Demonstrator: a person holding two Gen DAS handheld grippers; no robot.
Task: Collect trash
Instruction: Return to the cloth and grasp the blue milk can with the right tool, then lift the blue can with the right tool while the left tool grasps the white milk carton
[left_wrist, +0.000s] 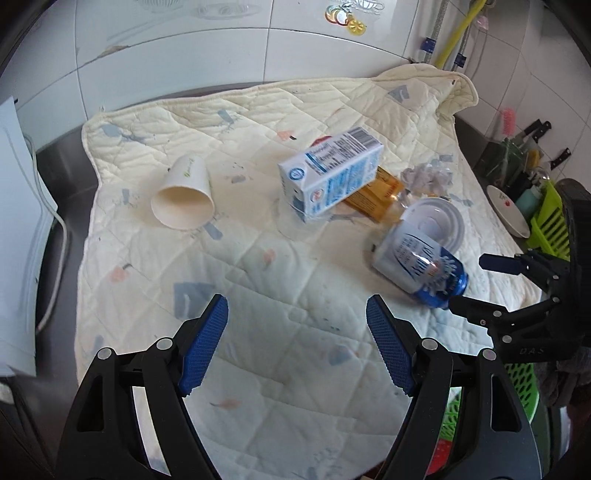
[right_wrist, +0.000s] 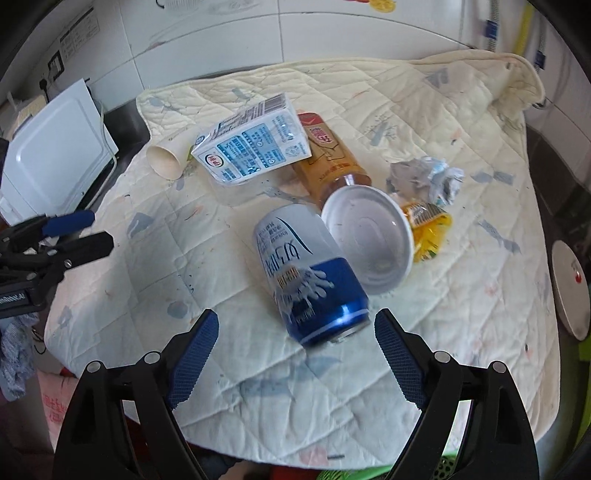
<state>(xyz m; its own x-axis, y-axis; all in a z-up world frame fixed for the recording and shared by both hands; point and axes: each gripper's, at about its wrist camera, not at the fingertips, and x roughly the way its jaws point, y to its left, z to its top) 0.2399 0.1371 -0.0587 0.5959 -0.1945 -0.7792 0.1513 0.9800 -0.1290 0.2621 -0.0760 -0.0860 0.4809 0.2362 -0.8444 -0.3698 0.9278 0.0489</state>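
Trash lies on a cream quilted cloth (left_wrist: 258, 288) (right_wrist: 461, 280). A blue and white can (right_wrist: 306, 273) (left_wrist: 417, 269) lies on its side just beyond my right gripper (right_wrist: 295, 325), which is open and empty. A white lid (right_wrist: 369, 240) (left_wrist: 436, 221) leans by the can. A white and blue carton (left_wrist: 328, 173) (right_wrist: 251, 147) rests on an amber bottle (right_wrist: 328, 162) (left_wrist: 376, 192). A paper cup (left_wrist: 184, 195) (right_wrist: 166, 158) lies tipped over at left. Crumpled paper (right_wrist: 424, 177) (left_wrist: 424, 177) and a yellow wrapper (right_wrist: 428, 229) sit at right. My left gripper (left_wrist: 295, 310) is open and empty over bare cloth.
A white appliance (right_wrist: 51, 155) stands left of the cloth. A white plate (right_wrist: 570, 291) (left_wrist: 506, 214), a green rack (left_wrist: 550, 225) and knives (left_wrist: 535, 129) are at right. A green basket (left_wrist: 517, 384) sits below the cloth's near right edge. Tiled wall behind.
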